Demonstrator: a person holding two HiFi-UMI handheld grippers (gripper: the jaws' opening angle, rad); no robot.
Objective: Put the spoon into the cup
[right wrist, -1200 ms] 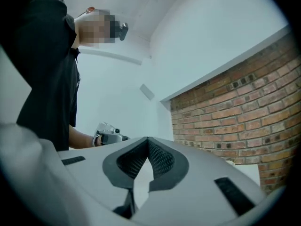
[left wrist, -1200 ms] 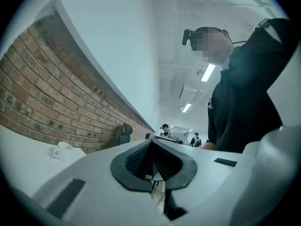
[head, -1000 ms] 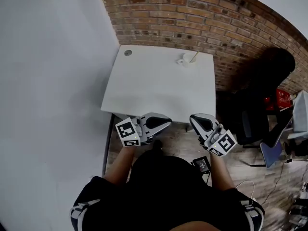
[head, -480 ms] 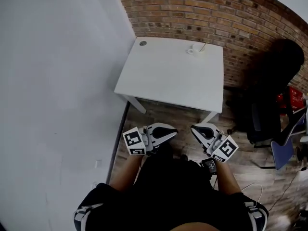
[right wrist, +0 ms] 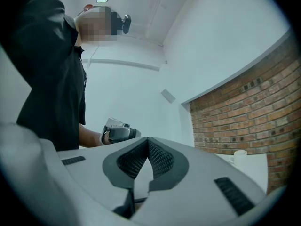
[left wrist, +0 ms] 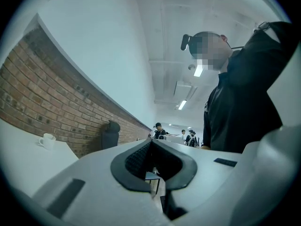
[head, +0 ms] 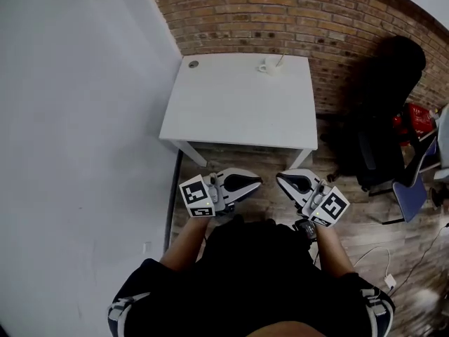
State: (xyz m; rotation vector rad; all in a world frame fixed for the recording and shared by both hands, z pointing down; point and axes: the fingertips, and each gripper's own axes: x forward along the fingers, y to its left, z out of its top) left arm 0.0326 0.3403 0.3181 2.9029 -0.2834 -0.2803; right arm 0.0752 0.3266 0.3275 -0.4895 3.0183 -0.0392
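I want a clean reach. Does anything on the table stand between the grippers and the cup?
Nothing visible does. Only bare table lies between the left gripper, the right gripper and the cup at its far edge; the spoon looks already inside.

Reads smooth, matt on white square table (head: 238, 111); rough on red brick wall (head: 295, 12); grained on brown wooden plank floor (head: 379, 220).

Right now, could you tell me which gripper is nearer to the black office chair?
Right. The right gripper sits left of the black office chair in the head view; the left gripper is farther left, beyond it.
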